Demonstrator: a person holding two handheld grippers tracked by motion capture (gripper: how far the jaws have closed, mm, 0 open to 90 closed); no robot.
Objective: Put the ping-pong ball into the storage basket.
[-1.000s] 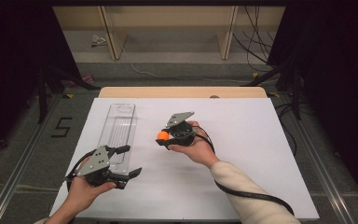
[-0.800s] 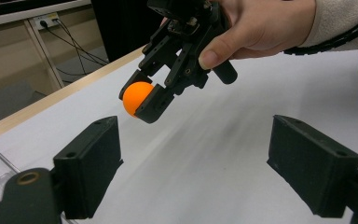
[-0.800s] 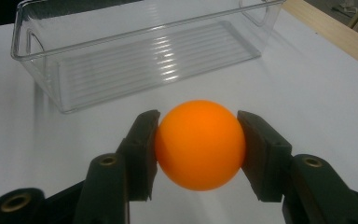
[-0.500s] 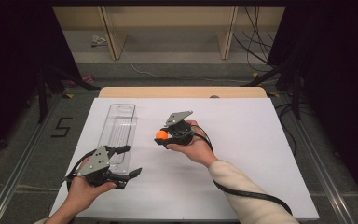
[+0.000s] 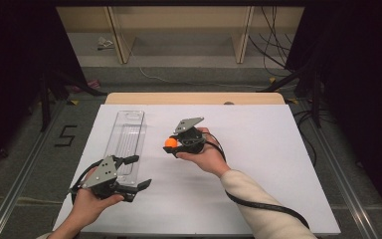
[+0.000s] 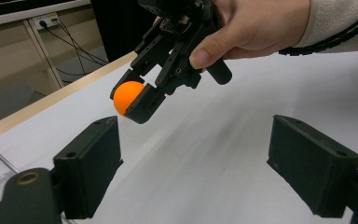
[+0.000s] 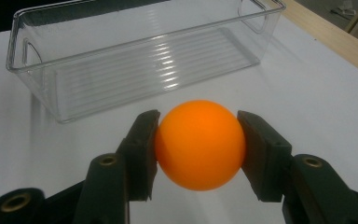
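Right tool (image 5: pixel 171 143): jaws narrowed onto an orange ball (image 5: pixel 170 142), one black pad pressed to each side, ball raised off the white table (image 5: pixel 258 164), near its middle and toward the far edge. Held from behind by the right hand (image 5: pixel 206 157), cream sleeve (image 5: pixel 258 204) trailing to the near edge, black cable (image 5: pixel 263 206) looping beside it. Seen again from the left tool's camera: ball (image 6: pixel 128 98) gripped between the dark jaws of the right tool (image 6: pixel 137 100), thumb along the body.

Left tool (image 5: pixel 137 172): jaws spread wide, holding nothing, touching nothing visible between the pads, just above the table close to the near-left corner, in the left hand (image 5: pixel 92 204).

Clear plastic bin (image 5: pixel 127 139): long, ribbed floor, lying on the table along the left edge, between the two tools, just beyond the ball in the right gripper view (image 7: pixel 140 56).

Writing: a "5" (image 5: pixel 65 135) marked on the floor left of the table. No brand or label legible on either tool or on the bin.
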